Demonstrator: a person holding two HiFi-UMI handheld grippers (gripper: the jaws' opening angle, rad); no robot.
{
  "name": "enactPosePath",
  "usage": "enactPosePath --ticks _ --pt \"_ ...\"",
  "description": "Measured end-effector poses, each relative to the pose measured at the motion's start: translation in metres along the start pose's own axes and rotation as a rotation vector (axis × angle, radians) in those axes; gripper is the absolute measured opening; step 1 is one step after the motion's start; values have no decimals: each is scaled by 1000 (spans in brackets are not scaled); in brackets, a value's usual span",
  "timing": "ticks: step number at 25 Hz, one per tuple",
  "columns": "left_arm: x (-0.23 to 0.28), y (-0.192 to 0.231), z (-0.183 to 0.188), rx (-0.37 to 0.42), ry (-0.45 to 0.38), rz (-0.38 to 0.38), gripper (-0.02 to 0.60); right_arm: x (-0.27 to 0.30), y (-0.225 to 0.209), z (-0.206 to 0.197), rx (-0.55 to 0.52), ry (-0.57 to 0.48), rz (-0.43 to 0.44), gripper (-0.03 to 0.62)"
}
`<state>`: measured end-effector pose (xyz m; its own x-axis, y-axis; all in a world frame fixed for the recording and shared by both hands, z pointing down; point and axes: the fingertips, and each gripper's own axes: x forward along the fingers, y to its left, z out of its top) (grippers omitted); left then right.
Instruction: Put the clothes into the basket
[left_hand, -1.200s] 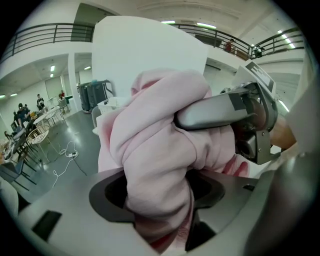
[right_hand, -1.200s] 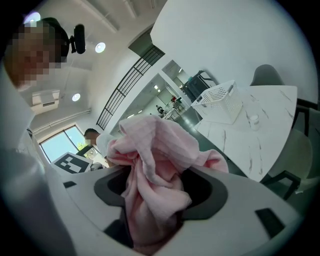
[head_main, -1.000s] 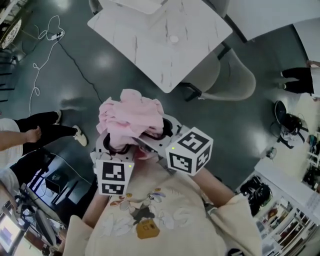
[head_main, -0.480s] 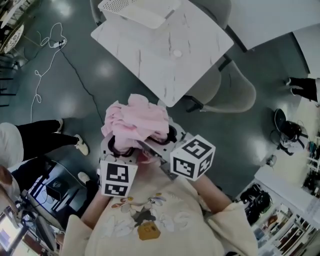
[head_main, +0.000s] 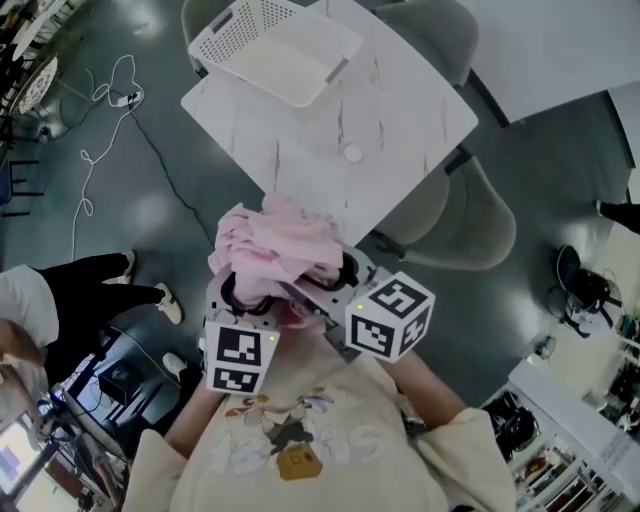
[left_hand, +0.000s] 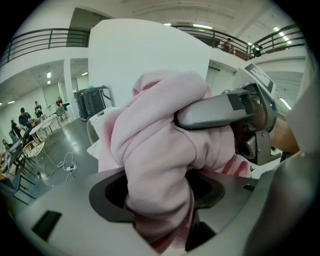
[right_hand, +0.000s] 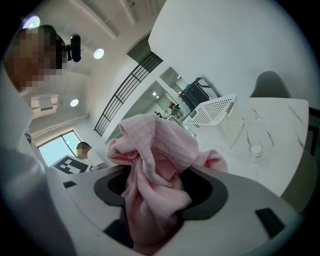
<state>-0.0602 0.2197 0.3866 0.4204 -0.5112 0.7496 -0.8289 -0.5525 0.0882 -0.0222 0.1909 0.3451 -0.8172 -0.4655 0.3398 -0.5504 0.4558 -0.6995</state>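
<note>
Pink clothes (head_main: 281, 240) carried toward the table (head_main: 400, 120).
Left gripper (head_main: 245, 287) and right gripper (head_main: 335, 276) both clench the bundle; the white basket (head_main: 226, 40), far-left on the table, has drawn nearer, so dropping comes next.

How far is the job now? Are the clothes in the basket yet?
Done: the pink clothes are lifted, both left gripper and right gripper shut on them. In hand: the bundle hangs at the near corner of the table. Left: take it to the basket, which looks empty, and release.

Cream sweatshirt (head_main: 345, 455) with cartoon print
</note>
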Motion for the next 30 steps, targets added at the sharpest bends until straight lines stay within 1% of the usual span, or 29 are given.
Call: enactPosePath --ticks 3,6,14,18,24,30 --pt "25 0 26 -2 19 5 299 -3 -27 26 27 8 3 278" --pt "44 1 49 -6 33 21 299 -3 -48 48 35 15 23 277" --pt "77 -8 85 -38 50 70 299 -12 -85 82 39 33 76 277" --pt "81 -7 92 -43 51 84 299 -11 -90 89 35 40 95 277" --pt "83 4 111 -27 28 100 299 -6 -90 110 18 38 102 277" --pt "84 16 125 -39 2 110 299 4 -88 125 -12 36 117 278"
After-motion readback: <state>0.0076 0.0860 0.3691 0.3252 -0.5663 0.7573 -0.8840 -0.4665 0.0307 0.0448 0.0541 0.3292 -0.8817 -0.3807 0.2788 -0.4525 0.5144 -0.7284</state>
